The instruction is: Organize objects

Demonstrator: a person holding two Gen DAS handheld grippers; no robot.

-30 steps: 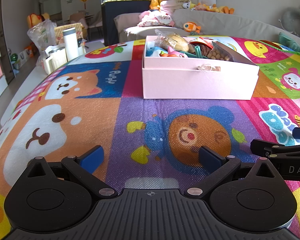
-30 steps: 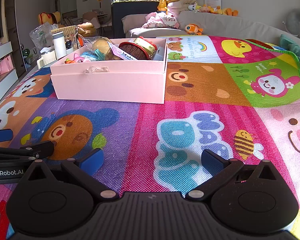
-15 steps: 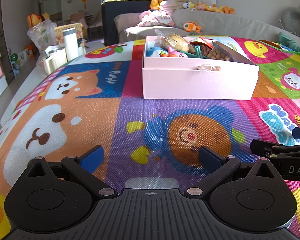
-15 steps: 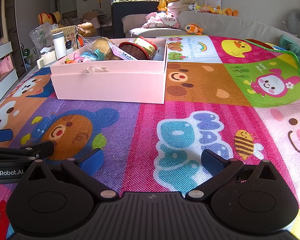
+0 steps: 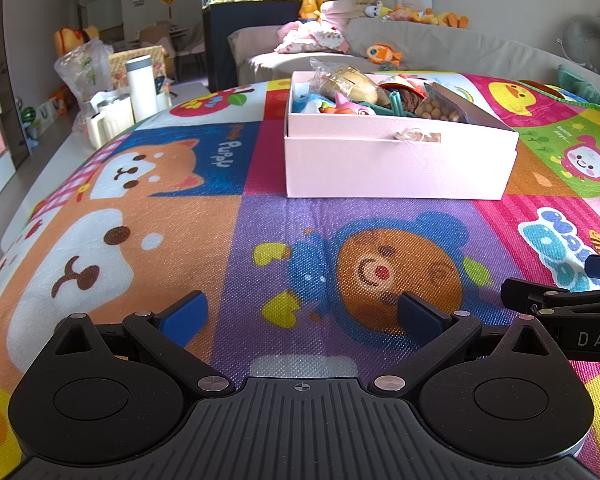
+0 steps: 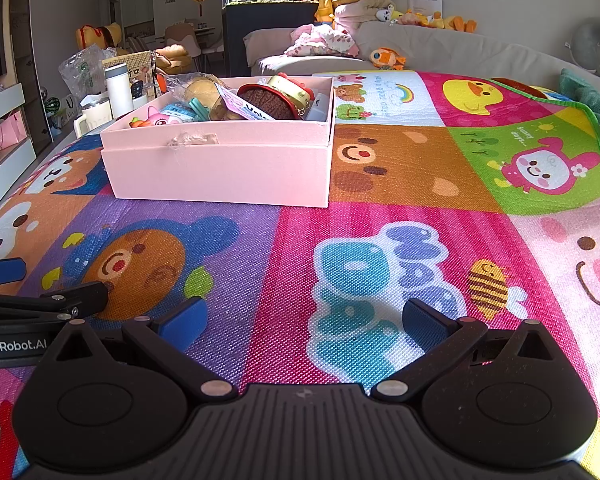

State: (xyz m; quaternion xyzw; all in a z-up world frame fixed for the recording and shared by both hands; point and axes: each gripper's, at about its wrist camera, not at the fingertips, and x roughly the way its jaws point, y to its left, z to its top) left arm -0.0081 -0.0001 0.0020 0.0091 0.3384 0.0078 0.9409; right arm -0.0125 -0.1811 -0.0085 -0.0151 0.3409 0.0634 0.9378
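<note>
The pink rectangular cardboard box (image 5: 396, 160) stands on the far half of the multicoloured cartoon-print play mat (image 5: 140, 208), well apart from both tools. It is open at the top and holds a heap of small items, all inside its walls: a clear plastic bag with a tan round item (image 5: 348, 82), a brown knitted round piece (image 6: 272, 102), a clear packet of small beige balls (image 5: 440, 108), a pink and orange toy figure (image 5: 348, 108) and a teal plastic piece (image 5: 396, 102). Some rise above the rim. No loose item lies on the visible part of the mat.

The left gripper (image 5: 300, 312) rests low at the near edge, over the purple bear panel, fingers spread wide and holding nothing. The right gripper (image 6: 302, 316) rests just beside it on the right, over the pink lettered panel, likewise spread and empty. Both point toward the box, a stance that suits either a reach or a parked rest.

Judgement: the scene fits two stages equally. Either the items are collected in the box as the finished arrangement, or they are stored there for sorting out onto the mat. The pictures do not settle which.

Beyond the mat's far left corner stand a white cylindrical flask (image 5: 140, 84) and white mugs (image 5: 108, 120), outside the working area.
</note>
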